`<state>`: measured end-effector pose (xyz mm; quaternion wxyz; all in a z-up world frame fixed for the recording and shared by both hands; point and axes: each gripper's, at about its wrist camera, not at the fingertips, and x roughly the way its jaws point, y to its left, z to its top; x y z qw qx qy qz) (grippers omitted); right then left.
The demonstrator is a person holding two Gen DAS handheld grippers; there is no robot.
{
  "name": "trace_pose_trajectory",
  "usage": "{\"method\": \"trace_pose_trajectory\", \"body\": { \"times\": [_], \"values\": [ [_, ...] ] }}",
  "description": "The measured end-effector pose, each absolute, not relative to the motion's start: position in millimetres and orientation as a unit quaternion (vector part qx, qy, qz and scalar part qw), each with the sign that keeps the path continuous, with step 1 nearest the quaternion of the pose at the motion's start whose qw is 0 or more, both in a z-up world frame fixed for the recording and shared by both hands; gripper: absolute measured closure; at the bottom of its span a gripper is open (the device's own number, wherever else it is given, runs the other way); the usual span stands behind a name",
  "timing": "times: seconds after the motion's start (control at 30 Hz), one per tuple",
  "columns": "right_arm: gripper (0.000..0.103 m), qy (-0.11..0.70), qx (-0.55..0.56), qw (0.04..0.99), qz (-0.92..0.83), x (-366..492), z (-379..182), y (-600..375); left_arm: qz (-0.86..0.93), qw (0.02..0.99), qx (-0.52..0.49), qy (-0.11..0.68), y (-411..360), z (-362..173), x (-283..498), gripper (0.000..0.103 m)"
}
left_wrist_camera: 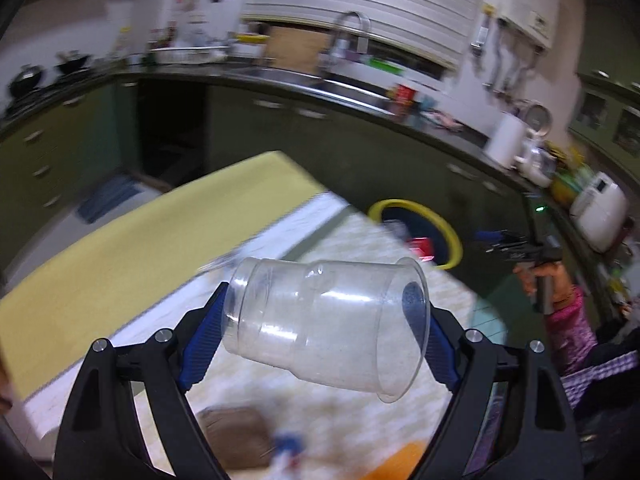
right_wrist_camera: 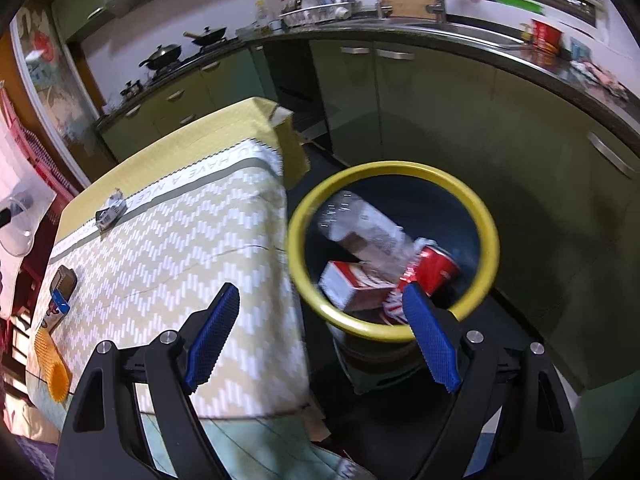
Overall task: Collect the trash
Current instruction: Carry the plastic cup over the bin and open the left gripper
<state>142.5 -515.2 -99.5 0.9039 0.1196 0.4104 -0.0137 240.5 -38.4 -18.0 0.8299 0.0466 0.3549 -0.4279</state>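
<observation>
green cabinets (right_wrist_camera: 436, 120), dark countertop (right_wrist_camera: 472, 46), sink (left_wrist_camera: 348, 94)

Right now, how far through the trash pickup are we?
Partly done. Done: the yellow-rimmed bin already holds a plastic bottle, a red can and a red-and-white carton. In hand: the left claw grips a clear plastic cup sideways above the table; the right claw is empty. Left: a crumpled wrapper, a snack packet and an orange tube.
</observation>
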Motion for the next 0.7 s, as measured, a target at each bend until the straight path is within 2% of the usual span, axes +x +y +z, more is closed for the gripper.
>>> {"method": "trace_pose_trajectory", "body": {
  "times": [0.27, 0.53, 0.7],
  "values": [
    [0.020, 0.393, 0.152, 0.905, -0.063, 96, -103, -575, -0.535, 0.759, 0.101, 0.356, -219, -23, 247, 0.022],
    [0.020, 0.390, 0.192, 0.896, -0.090, 66, -121, -614, -0.566, 0.710, 0.149, 0.393, -386, -83, 253, 0.022],
    [0.020, 0.393, 0.205, 0.892, -0.092, 62, -131, -622, -0.547, 0.708, 0.170, 0.414, -439, -119, 260, 0.021]
  ]
}}
